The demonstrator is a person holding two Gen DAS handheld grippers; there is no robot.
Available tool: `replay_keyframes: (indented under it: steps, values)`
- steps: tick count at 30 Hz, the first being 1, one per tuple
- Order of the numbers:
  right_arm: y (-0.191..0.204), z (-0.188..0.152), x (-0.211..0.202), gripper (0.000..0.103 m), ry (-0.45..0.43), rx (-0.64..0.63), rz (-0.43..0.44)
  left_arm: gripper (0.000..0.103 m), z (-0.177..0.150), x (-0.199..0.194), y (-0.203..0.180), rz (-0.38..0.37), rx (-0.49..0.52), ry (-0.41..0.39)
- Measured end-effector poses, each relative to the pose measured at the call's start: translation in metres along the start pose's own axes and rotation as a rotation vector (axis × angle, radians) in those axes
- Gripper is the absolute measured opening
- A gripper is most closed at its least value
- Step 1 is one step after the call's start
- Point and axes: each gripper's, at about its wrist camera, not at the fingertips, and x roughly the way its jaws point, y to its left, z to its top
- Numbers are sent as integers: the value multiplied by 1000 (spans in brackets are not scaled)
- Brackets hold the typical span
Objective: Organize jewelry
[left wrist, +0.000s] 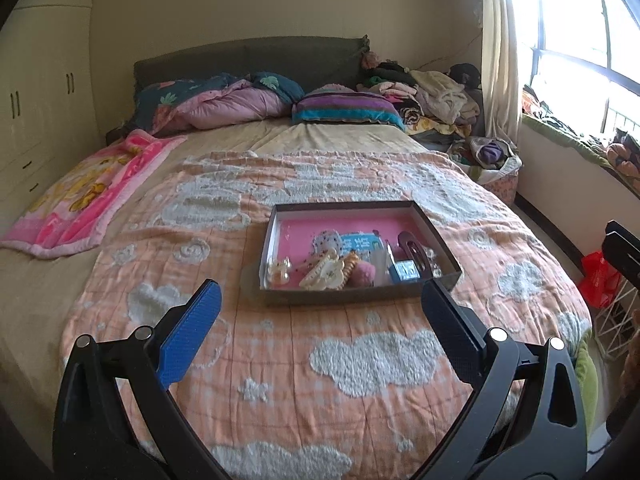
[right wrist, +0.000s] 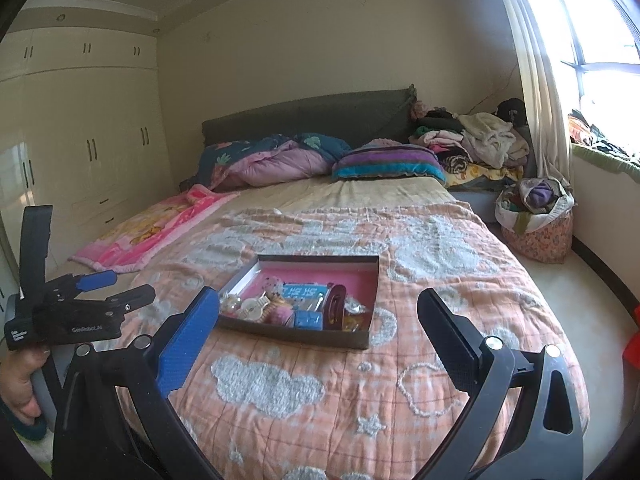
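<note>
Sitting on the peach cloud-pattern quilt (left wrist: 360, 364), the shallow box (left wrist: 440, 236) of hair clips (left wrist: 326, 274) lies ahead of my left gripper (left wrist: 320, 312), jaws wide, empty; my right gripper (right wrist: 318, 320) likewise gapes empty, short of it.

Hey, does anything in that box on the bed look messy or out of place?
Yes. In the box, the hair clips and small items lie jumbled in a heap at the near end; the far end is bare pink. Nothing has spilled onto the blanket.
</note>
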Motion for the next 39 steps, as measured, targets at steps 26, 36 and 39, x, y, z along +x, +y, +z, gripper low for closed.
replay_keyframes:
  steps: [26,36,39]
  values:
    - [9,-80,20,99,194,35,20,94,-81,23,-23,-19,-33,123]
    - [2,-81,19,99,194,42,12,94,-79,19,-27,-23,-23,125]
    - [1,-78,18,99,193,42,8,94,-78,19,-29,-21,-14,122]
